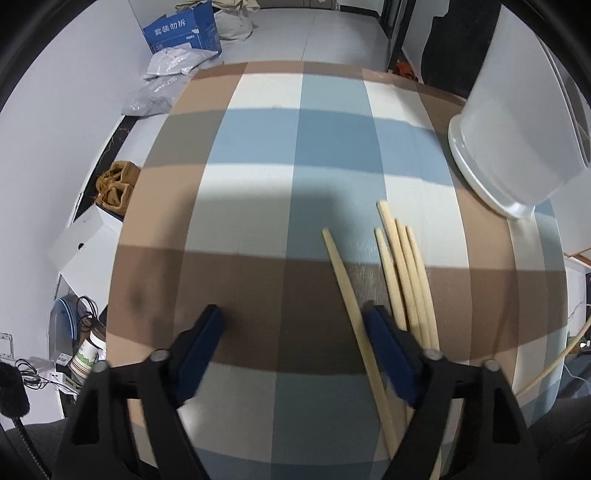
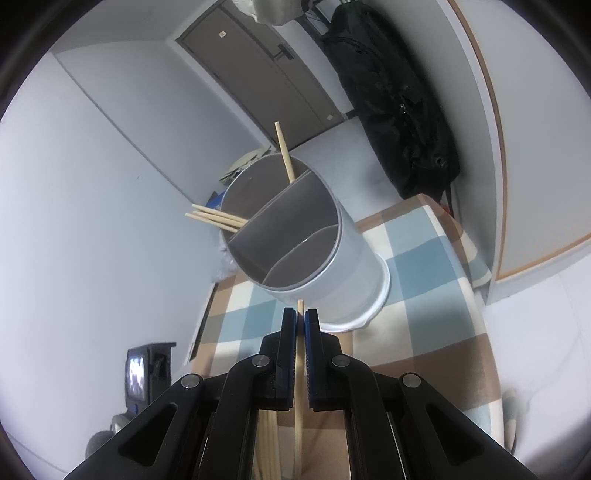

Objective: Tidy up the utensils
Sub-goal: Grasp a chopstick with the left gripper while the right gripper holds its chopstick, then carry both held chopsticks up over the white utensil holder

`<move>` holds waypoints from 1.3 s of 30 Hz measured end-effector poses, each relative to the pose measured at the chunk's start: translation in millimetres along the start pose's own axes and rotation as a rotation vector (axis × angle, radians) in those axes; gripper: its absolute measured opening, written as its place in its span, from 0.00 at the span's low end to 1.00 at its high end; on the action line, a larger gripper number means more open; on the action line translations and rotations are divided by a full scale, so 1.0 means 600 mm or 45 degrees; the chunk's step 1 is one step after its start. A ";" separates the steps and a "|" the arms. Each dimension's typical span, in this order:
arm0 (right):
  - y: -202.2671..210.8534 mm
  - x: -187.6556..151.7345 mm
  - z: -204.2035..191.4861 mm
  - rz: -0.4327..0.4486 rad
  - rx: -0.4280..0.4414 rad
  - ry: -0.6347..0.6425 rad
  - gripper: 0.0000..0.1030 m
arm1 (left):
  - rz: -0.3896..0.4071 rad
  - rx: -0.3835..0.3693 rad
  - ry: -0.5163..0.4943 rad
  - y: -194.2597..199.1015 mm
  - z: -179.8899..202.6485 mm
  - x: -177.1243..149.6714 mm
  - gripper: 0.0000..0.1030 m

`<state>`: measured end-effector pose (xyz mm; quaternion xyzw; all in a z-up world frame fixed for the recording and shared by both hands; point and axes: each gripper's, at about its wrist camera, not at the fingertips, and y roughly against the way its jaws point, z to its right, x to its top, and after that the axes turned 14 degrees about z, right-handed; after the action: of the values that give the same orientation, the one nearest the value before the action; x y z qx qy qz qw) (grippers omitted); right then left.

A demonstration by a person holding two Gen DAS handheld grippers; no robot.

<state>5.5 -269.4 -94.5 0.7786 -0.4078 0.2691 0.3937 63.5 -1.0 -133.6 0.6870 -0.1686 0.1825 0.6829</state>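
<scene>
My left gripper (image 1: 293,319) is open, low over the checked tablecloth (image 1: 258,147). Several wooden chopsticks (image 1: 406,273) lie on the cloth by its right finger; one separate chopstick (image 1: 347,291) runs just inside that finger. The white utensil holder (image 1: 517,122) stands at the right. My right gripper (image 2: 301,317) is shut on one chopstick (image 2: 300,369), held above the table just in front of the divided holder (image 2: 332,266). Several chopsticks (image 2: 218,218) lean out of its far compartment, with one more (image 2: 285,155) upright.
A blue cardboard box (image 1: 184,29) and plastic bags (image 1: 166,74) lie on the floor beyond the table. A white box (image 1: 85,240) and cups (image 1: 88,354) sit at the left. A black bag (image 2: 399,103) hangs by the wall, near a grey door (image 2: 258,62).
</scene>
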 end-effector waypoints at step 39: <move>0.047 -0.026 -0.103 0.206 0.090 0.355 0.03 | 0.603 -0.350 0.108 0.203 -0.010 0.037 0.00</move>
<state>-32.5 -221.6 -61.3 0.7118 -0.4008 0.4196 0.3959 24.5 3.9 -16.3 0.5211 -0.3190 0.3408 0.7145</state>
